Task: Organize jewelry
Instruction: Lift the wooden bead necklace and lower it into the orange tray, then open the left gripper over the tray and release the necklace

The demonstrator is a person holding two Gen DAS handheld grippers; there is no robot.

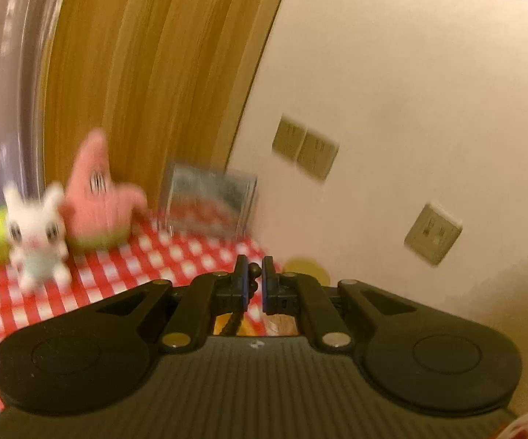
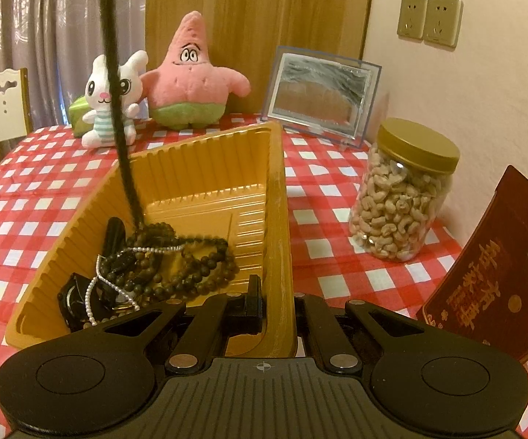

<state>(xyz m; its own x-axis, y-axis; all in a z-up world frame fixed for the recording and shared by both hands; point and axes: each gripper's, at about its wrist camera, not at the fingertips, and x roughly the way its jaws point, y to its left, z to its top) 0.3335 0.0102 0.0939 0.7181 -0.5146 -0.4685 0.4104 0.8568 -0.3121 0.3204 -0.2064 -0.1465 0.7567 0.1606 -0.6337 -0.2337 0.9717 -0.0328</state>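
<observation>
A gold plastic tray (image 2: 205,168) sits on the red checked tablecloth. In its near left corner lies a heap of dark wooden bead strands (image 2: 198,267), a thin pearl strand (image 2: 92,292) and a black watch (image 2: 71,294). My right gripper (image 2: 278,303) is shut on the tray's right wall, one finger inside and one outside. A long dark beaded strand (image 2: 117,109) hangs from above the frame down into the heap. In the blurred left wrist view my left gripper (image 1: 253,285) is shut on that dark strand (image 1: 231,323), which dangles below the fingers.
Behind the tray stand a white bunny plush (image 2: 112,98), a pink starfish plush (image 2: 190,80) and a clear-framed mirror (image 2: 320,95). A jar of cashews (image 2: 399,197) and a red booklet (image 2: 490,285) stand on the right by the wall. A chair (image 2: 6,106) is at the far left.
</observation>
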